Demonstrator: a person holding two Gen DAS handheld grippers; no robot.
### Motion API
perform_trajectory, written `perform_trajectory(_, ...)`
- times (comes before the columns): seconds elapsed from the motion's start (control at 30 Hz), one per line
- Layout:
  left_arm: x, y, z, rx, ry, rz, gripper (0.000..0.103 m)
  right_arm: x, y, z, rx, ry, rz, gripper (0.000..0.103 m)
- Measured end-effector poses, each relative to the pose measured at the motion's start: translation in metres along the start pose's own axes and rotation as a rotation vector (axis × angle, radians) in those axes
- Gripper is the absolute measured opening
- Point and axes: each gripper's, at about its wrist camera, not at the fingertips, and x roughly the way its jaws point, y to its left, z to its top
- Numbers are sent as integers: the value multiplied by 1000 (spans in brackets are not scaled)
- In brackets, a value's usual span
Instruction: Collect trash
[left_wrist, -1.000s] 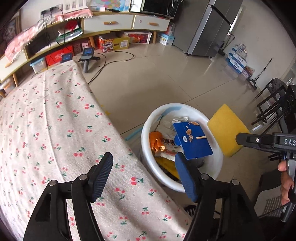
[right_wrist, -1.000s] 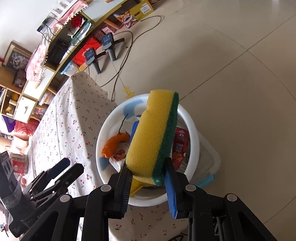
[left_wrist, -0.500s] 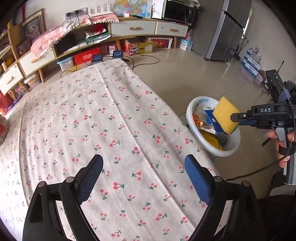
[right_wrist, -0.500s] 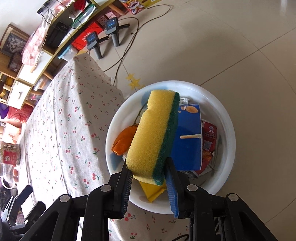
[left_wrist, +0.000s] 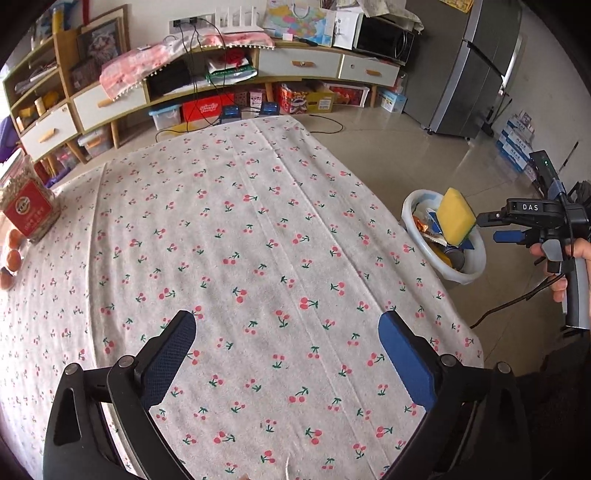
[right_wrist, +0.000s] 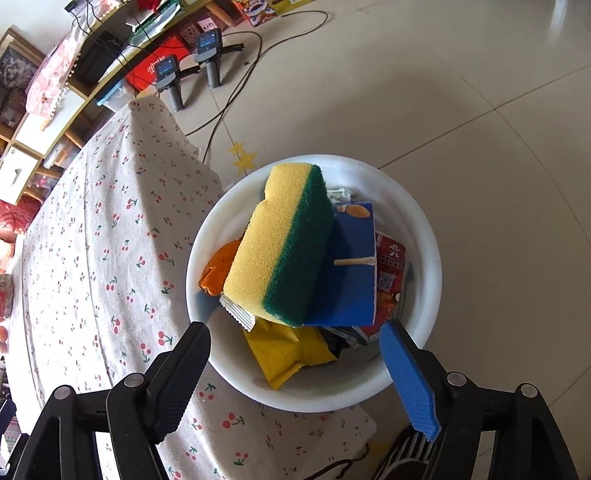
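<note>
- The white plastic basin (right_wrist: 413, 384) is standing on the tiled floor (right_wrist: 461, 92) just beside the corner of the table, whose cherry-print tablecloth (left_wrist: 240, 240) is hanging down next to its rim.
- A yellow sponge with a green scouring side (right_wrist: 280, 243) is lying tilted on top of the pile in the basin, leaning across a blue carton (right_wrist: 351, 280) (a pale straw is stuck on the carton's face).
- Under and around those two, an orange wrapper (right_wrist: 218, 266), a yellow snack bag (right_wrist: 288, 350) and a red printed packet (right_wrist: 389, 273) are filling the rest of the basin.
- The right gripper (right_wrist: 295, 362) is hovering above the basin's near rim; its jaws have just been opening and are standing wide, with the sponge beyond the fingertips and no pad touching it.
- The left gripper (left_wrist: 288, 343) is hanging over the tablecloth, well apart from the basin; its jaws have just been opening too, spread wide with nothing between them.
- At the table's far left edge a red tin (left_wrist: 27, 210) is standing next to some small orange fruit (left_wrist: 13, 254).
</note>
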Motion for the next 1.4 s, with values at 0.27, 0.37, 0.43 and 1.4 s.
perform_trajectory(0.27,-15,11,-21,-49,-58,-38,103,-25,-5,-14,5,-55,10,83)
perform_trajectory(0.37,-18,13,-28,-63,-60,-51,103,-33,-5,-23,1,-84,-5,85)
perform_trajectory(0.43,-23,12,-31,-67,-63,-63,103,-36,-3,-30,2,-97,-14,85)
perform_trajectory(1.4,-92,35,-86,-158,-210,-7,103,-70,104,-178,-219,-391,-79,89)
